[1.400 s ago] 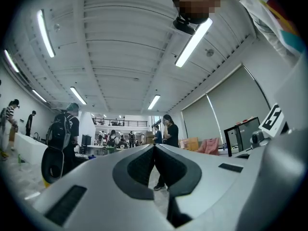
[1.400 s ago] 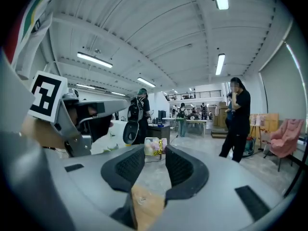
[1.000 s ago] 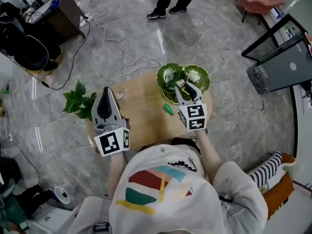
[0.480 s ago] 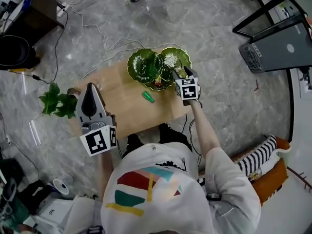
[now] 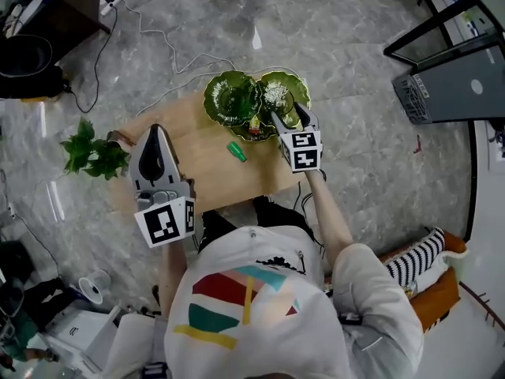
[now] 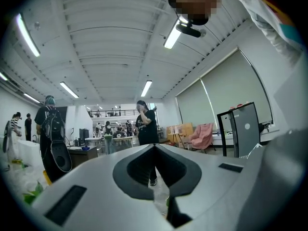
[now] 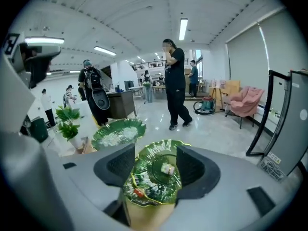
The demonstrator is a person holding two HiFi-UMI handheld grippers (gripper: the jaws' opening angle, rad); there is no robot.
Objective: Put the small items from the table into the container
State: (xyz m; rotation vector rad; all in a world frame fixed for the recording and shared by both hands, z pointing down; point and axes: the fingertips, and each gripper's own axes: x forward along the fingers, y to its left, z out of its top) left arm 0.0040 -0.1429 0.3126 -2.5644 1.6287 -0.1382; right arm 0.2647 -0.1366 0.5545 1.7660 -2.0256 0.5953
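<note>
Two green leaf-shaped dishes (image 5: pixel 237 97) stand joined at the table's far edge. My right gripper (image 5: pixel 286 118) hovers over the right-hand dish (image 7: pixel 156 177), and its jaws are opening with nothing pressed between them. A small pale wrapped item (image 7: pixel 167 168) lies in that dish, and a red bit (image 7: pixel 138 192) rests in its near lobe. A small green item (image 5: pixel 236 151) lies on the wooden table (image 5: pixel 201 172) in front of the dishes. My left gripper (image 5: pixel 155 132) hangs shut and empty over the table's left part, pointing level into the room (image 6: pixel 155 147).
A potted green plant (image 5: pixel 91 152) stands off the table's left end. Cables trail over the marble floor beyond the table. A black frame and a grey unit (image 5: pixel 454 77) stand to the right. A person (image 7: pixel 175 81) stands beyond the dishes.
My right gripper has come down onto the right-hand dish and its jaws have spread apart. The left gripper has drifted in over the table's left side.
</note>
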